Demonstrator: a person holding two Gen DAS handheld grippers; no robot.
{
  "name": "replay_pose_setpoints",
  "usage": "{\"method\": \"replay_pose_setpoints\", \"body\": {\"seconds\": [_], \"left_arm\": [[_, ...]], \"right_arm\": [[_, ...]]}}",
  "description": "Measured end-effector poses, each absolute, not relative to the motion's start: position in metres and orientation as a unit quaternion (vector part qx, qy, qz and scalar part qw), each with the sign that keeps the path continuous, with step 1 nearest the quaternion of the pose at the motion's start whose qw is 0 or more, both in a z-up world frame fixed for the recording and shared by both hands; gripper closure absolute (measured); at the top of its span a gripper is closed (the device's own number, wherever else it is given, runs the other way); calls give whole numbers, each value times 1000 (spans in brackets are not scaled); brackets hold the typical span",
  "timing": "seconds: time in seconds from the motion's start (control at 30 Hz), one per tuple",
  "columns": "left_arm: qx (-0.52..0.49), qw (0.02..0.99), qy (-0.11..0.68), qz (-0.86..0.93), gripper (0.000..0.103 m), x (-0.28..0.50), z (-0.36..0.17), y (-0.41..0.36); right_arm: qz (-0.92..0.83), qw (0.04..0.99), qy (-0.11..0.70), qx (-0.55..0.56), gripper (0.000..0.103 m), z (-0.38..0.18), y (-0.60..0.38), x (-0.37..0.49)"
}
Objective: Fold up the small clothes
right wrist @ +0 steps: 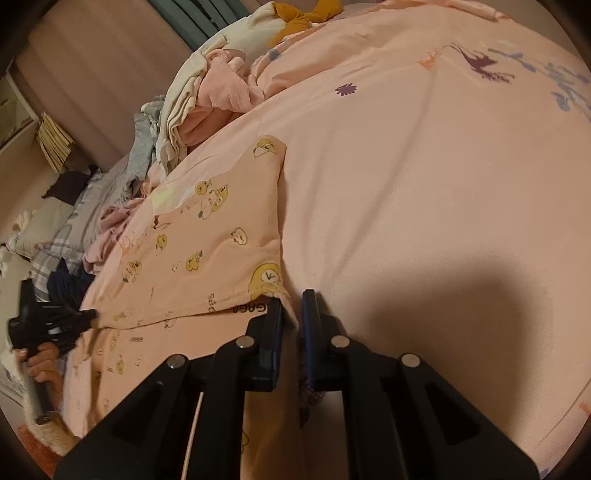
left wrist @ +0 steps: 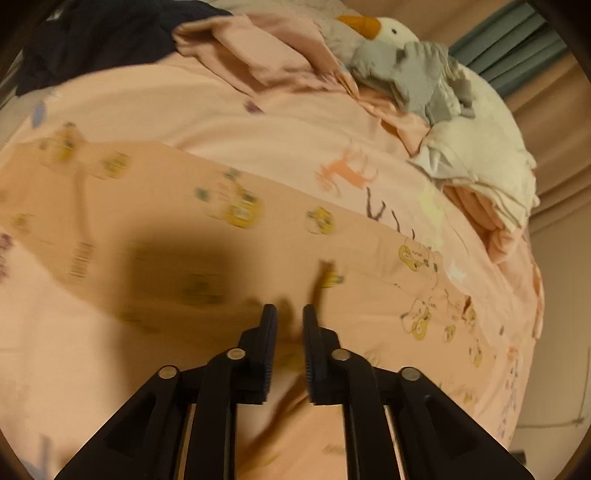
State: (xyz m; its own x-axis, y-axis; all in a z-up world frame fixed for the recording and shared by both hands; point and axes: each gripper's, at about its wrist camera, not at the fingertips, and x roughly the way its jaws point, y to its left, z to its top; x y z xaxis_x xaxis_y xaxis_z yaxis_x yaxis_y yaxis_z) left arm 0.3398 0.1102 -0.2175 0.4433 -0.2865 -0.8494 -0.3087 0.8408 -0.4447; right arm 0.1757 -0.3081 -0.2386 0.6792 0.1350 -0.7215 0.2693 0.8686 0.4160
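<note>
A peach small garment (right wrist: 207, 240) printed with yellow cartoon figures lies spread on the pink bedsheet (right wrist: 424, 184). My right gripper (right wrist: 291, 302) is shut on its near right hem corner, with a fold of cloth running between the fingers. In the same view, my left gripper (right wrist: 92, 314) pinches the hem's left end, and the hem is stretched between the two. In the blurred left wrist view, the garment (left wrist: 258, 221) fills the foreground. There my left gripper (left wrist: 290, 317) shows a narrow gap with cloth in it.
A goose plush toy (left wrist: 391, 29), grey cloth (left wrist: 417, 81) and white clothes (left wrist: 480, 147) lie at the bed's far right. A dark garment (left wrist: 92, 37) sits far left. A pile of clothes (right wrist: 207, 92) and plaid fabric (right wrist: 74, 229) line the left side. A person's hand (right wrist: 42, 360) holds the left gripper.
</note>
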Motion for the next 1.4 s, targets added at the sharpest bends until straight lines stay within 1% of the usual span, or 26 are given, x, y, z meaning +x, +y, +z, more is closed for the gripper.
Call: {"method": "replay_pose_setpoints", "body": {"seconds": [0.03, 0.1, 0.2, 0.33, 0.5, 0.7, 0.77, 0.83, 0.87, 0.93, 1.0, 1.1, 1.23, 1.4], "left_arm": [[-292, 798, 527, 0, 59, 334, -215, 122], [-339, 790, 511, -13, 39, 321, -212, 155], [-410, 783, 468, 22, 39, 297, -212, 212], [-454, 782, 421, 73, 38, 274, -218, 270], [-471, 780, 397, 111, 38, 267, -238, 308], [-503, 765, 388, 104, 38, 270, -263, 326], [-495, 773, 383, 104, 45, 275, -264, 327], [-473, 785, 386, 102, 59, 281, -264, 325], [-467, 788, 389, 103, 64, 284, -265, 326], [-446, 792, 398, 121, 83, 291, -267, 325], [-424, 797, 407, 138, 94, 297, -267, 324], [-368, 823, 401, 164, 99, 295, -250, 312], [-222, 884, 378, 162, 99, 301, -201, 253], [-199, 911, 359, 53, 99, 330, -145, 160]], "right_arm": [[-44, 884, 400, 239, 93, -237, -303, 176], [-51, 887, 402, 222, 93, -236, -299, 178], [-50, 886, 401, 226, 93, -237, -303, 179], [-35, 881, 394, 259, 93, -240, -313, 176], [-28, 879, 390, 272, 93, -242, -315, 174], [-21, 876, 387, 287, 93, -244, -317, 173], [-19, 876, 386, 289, 92, -244, -318, 173], [-17, 875, 386, 291, 92, -244, -319, 173], [-16, 875, 385, 294, 92, -245, -319, 173], [-13, 873, 384, 300, 92, -245, -321, 173], [-8, 871, 382, 309, 92, -247, -324, 173], [-4, 869, 381, 314, 92, -247, -325, 173], [1, 868, 379, 322, 92, -248, -327, 172], [9, 865, 376, 333, 92, -250, -330, 172]]}}
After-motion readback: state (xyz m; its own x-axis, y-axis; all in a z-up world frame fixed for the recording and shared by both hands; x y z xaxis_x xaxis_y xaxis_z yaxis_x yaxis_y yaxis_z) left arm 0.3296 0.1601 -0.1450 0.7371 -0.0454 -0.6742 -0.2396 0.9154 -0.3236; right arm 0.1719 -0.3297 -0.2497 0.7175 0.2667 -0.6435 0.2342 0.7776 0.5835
